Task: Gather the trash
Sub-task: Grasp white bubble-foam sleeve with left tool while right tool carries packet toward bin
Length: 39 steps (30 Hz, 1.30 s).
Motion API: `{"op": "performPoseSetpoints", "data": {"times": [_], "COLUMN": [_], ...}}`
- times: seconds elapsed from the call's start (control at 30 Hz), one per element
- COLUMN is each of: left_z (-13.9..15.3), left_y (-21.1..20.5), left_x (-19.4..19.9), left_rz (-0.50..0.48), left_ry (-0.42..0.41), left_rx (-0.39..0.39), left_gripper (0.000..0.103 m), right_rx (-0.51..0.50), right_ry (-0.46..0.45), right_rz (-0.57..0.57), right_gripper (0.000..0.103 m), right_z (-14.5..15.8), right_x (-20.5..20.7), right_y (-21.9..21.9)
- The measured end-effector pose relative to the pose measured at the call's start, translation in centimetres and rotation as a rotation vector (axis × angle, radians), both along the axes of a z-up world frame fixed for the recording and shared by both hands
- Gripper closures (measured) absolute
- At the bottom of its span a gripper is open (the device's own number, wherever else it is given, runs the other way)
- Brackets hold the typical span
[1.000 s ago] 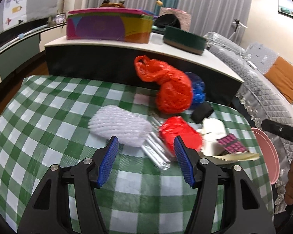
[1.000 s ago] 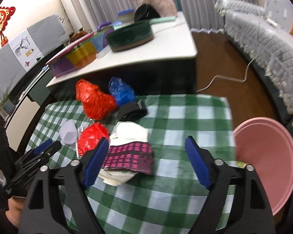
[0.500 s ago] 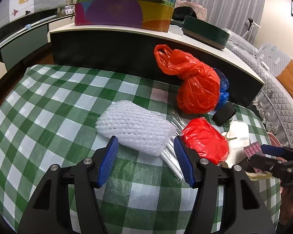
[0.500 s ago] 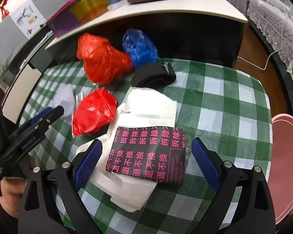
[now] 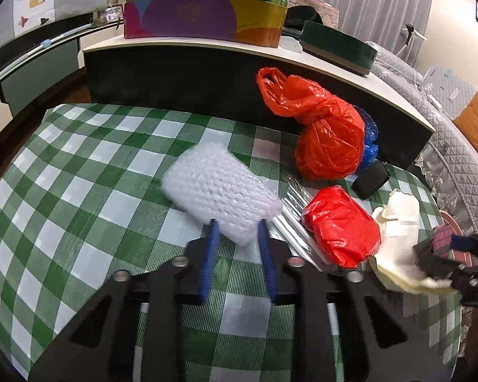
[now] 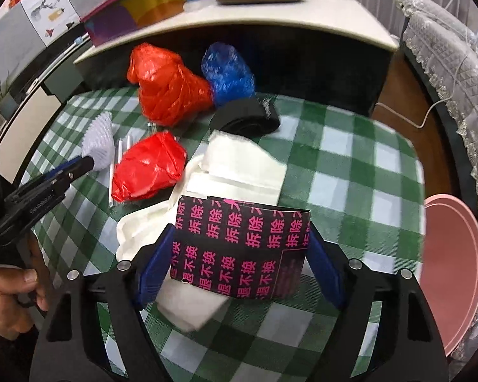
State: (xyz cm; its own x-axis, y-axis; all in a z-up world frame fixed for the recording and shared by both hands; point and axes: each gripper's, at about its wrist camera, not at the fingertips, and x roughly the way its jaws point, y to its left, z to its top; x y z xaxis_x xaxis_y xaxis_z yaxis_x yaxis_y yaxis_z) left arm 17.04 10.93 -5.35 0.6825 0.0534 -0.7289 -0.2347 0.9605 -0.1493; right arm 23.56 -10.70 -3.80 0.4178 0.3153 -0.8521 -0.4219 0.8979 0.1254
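Note:
Trash lies on a green checked tablecloth (image 5: pixel 79 175). My left gripper (image 5: pixel 237 232) is shut on the near end of a white foam net sleeve (image 5: pixel 216 187), which looks lifted and blurred. My right gripper (image 6: pixel 240 248) is shut on a black package with pink characters (image 6: pixel 239 242), its blue pads against both sides. Under the package lies white crumpled paper (image 6: pixel 239 165). A small red plastic bag (image 5: pixel 341 222) and clear straws (image 5: pixel 293 226) lie between the two grippers. A big red bag (image 5: pixel 325 140), a blue bag (image 6: pixel 228 73) and a black item (image 6: pixel 245 117) sit at the table's far edge.
A pink round bin (image 6: pixel 449 267) stands off the table's right edge. Behind the table is a dark counter (image 5: pixel 207 73) with a colourful box (image 5: pixel 204 16) and a green box (image 5: pixel 337 44). A grey quilted sofa (image 5: pixel 455 146) is on the right.
My left gripper closed on the foam sleeve and began lifting it. My right gripper moved down over the black package and closed on it.

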Motion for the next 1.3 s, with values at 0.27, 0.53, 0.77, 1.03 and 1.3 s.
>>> {"op": "performPoseSetpoints", "data": {"times": [0.27, 0.53, 0.77, 1.03, 1.3], "left_z": [1.6, 3.4, 4.9, 5.8, 6.4], "left_y": [-0.5, -2.7, -4.9, -7.3, -9.0], "left_x": [-1.4, -3.2, -4.7, -5.8, -6.4], "left_rz": [-0.004, -0.057, -0.106, -0.157, -0.193], "left_ry": [-0.044, -0.093, -0.135, -0.157, -0.175], "left_rx": [0.027, 0.057, 0.075, 0.092, 0.083], "left_gripper": [0.096, 0.096, 0.096, 0.096, 0.096], "right_rx": [0.037, 0.069, 0.069, 0.062, 0.068], "right_ry": [-0.075, -0.177, -0.258, -0.3, -0.32], "right_rz": [-0.079, -0.143, -0.175, -0.222, -0.273], "right_gripper": [0.026, 0.026, 0.026, 0.026, 0.026], "right_z": [2.8, 5.6, 7.4, 8.4, 9.0], "right_x": [-1.2, -3.5, -5.7, -7.2, -8.1], "right_y": [-2.8, -5.7, -7.8, -10.4, -12.8]}}
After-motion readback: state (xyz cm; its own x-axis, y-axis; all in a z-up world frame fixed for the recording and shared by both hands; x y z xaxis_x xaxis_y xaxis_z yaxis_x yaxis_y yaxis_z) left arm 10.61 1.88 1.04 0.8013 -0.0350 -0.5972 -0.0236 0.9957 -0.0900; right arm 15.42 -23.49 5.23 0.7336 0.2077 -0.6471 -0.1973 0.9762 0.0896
